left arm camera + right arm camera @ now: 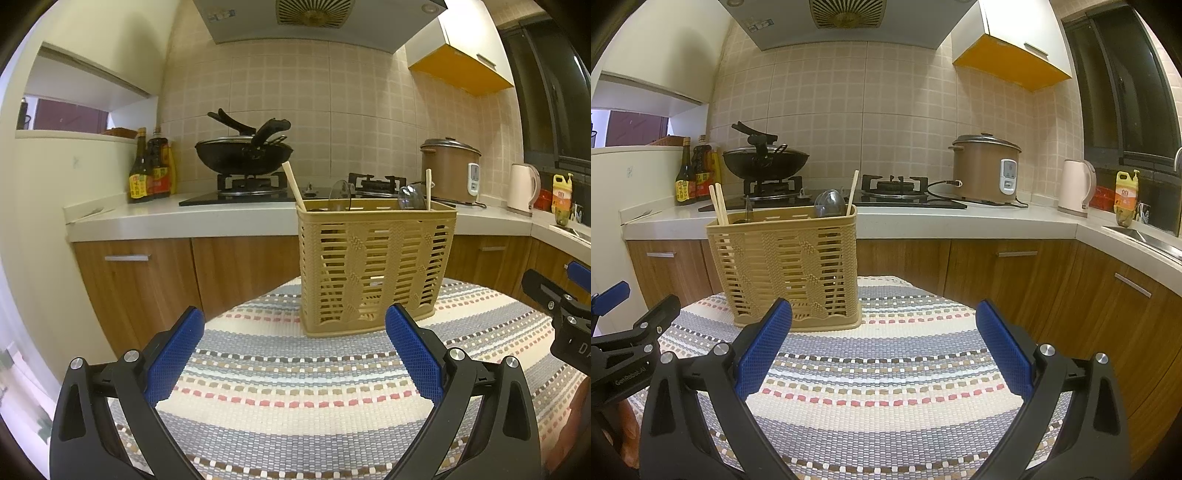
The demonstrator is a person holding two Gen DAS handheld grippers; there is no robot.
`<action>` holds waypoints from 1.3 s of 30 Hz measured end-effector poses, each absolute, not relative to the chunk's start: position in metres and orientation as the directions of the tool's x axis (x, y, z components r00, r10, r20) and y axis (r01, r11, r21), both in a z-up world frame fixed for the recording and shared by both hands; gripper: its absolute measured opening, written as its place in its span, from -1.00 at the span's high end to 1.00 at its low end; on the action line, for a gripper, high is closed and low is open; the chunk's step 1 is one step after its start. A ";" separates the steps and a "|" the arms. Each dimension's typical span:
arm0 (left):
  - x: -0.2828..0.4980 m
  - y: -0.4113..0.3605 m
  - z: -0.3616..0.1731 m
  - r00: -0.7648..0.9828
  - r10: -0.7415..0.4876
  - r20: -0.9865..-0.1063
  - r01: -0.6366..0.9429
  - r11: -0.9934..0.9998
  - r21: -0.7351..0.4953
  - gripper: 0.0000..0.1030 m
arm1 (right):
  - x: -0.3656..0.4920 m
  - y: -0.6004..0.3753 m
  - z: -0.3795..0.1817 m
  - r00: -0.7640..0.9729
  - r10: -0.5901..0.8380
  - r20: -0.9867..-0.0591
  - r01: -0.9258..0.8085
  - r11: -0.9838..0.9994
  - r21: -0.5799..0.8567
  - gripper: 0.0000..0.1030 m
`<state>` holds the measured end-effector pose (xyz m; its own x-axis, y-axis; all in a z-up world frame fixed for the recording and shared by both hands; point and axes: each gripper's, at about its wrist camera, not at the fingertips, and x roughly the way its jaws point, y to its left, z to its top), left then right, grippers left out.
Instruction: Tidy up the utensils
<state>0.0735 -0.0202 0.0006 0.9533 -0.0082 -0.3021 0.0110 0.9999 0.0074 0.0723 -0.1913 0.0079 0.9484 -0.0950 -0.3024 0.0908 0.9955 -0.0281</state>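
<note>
Striped woven mat (295,376) covers the table, and the tan slotted utensil basket (375,266) stands upright at its far side (kitchen counter behind). Inside it: chopsticks (293,186) leaning at one end, clear spoons (410,198) toward the other. Left gripper (295,354) and right gripper (884,350) both hover over the mat, jaws spread wide, nothing held.
</note>
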 end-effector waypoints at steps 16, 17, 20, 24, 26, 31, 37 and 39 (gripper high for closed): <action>0.074 -0.020 0.000 0.952 -0.011 -0.306 0.014 1.000 0.008 -0.85 | 0.072 -0.193 0.007 0.948 -0.098 -0.304 0.096 0.995 -0.020 -0.85; 0.074 -0.020 0.000 0.952 -0.011 -0.305 0.014 1.000 0.007 -0.85 | 0.073 -0.193 0.007 0.947 -0.098 -0.305 0.096 0.995 -0.020 -0.85; 0.074 -0.020 0.000 0.952 -0.011 -0.305 0.014 1.000 0.007 -0.85 | 0.073 -0.193 0.007 0.948 -0.097 -0.305 0.096 0.995 -0.020 -0.85; 0.074 -0.021 0.000 0.952 -0.011 -0.306 0.014 1.000 0.008 -0.85 | 0.073 -0.193 0.007 0.948 -0.097 -0.305 0.095 0.995 -0.020 -0.85; 0.074 -0.020 0.000 0.952 -0.011 -0.305 0.014 1.000 0.007 -0.85 | 0.073 -0.193 0.007 0.947 -0.098 -0.305 0.096 0.995 -0.021 -0.85; 0.074 -0.021 0.000 0.952 -0.010 -0.306 0.014 1.000 0.008 -0.85 | 0.073 -0.192 0.006 0.947 -0.097 -0.307 0.095 0.995 -0.021 -0.85; 0.074 -0.021 0.001 0.952 -0.010 -0.306 0.014 1.000 0.010 -0.85 | 0.073 -0.192 0.007 0.947 -0.098 -0.307 0.096 0.995 -0.021 -0.85; 0.074 -0.021 0.000 0.952 -0.011 -0.307 0.014 1.000 0.009 -0.85 | 0.073 -0.192 0.007 0.947 -0.098 -0.307 0.096 0.995 -0.021 -0.85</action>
